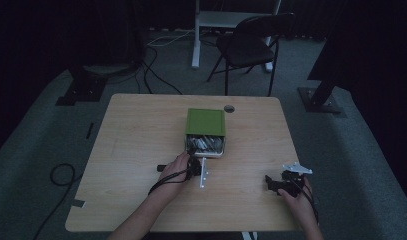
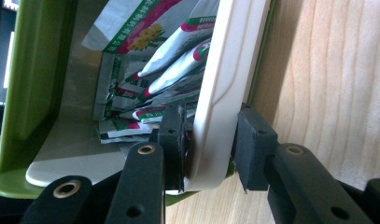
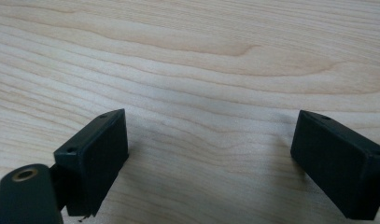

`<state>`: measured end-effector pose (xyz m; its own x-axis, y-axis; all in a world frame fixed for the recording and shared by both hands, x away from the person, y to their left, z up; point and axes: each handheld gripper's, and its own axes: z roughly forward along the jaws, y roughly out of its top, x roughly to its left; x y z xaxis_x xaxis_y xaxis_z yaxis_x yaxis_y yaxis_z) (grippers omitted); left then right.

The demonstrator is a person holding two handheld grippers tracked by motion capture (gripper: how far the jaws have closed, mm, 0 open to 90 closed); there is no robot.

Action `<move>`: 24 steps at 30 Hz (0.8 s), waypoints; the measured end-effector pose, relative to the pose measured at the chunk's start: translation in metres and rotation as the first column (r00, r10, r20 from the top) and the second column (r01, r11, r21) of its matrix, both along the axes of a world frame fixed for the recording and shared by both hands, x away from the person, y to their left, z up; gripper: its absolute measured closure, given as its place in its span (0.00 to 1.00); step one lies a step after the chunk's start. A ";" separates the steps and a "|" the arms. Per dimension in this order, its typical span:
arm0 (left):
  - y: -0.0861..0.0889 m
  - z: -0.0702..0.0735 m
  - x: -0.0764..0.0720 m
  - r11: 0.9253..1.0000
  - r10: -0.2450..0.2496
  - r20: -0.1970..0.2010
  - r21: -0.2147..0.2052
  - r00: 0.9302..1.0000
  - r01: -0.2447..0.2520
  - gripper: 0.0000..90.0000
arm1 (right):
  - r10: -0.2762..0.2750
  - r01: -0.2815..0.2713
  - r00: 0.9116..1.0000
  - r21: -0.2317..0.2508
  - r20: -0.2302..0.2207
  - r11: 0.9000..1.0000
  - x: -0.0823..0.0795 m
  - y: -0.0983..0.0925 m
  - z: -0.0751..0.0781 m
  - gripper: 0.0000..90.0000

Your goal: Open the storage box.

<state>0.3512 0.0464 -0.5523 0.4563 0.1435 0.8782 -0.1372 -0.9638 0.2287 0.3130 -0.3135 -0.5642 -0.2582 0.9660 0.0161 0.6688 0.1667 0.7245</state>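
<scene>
Nearest, at the lower right of the high view, the right gripper rests low over the pale wood-grain table, well apart from the work. In the right gripper view its two black jaws stand wide apart with bare wood between them and nothing held; it looks parked out of the way while the other hand works.

A little farther in, at the lower middle of the high view, the left gripper sits just below the open end of the box. In the left gripper view its jaws straddle the cream-white plastic drawer front, which runs up the middle of the frame. One pad lies inside the drawer and one outside, and both press on the panel, so the jaws are closed on it. Gripping across that thin front wall gives a firm hold on the only part that sticks out, which I judge is meant for sliding the drawer along the table.

Behind the grip, the green plastic drawer box lies at the centre of the high view, its lid-like top towards the far edge of the table. Its drawer is partly out towards the person. The drawer holds a loose heap of flat white sachets with green and red printing, lying at mixed angles and overlapping; how many there are cannot be told. In the left gripper view the green casing wall rises along the left edge.
</scene>
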 end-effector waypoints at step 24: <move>-0.004 0.001 -0.008 0.999 0.004 0.009 0.044 1.000 -0.004 0.78 | 0.000 0.000 1.000 0.000 0.000 1.000 0.000 0.000 0.000 0.12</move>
<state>0.3437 0.0429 -0.5516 0.4483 0.1060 0.8876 -0.1353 -0.9735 0.1846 0.3130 -0.3136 -0.5643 -0.2586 0.9659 0.0156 0.6685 0.1673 0.7246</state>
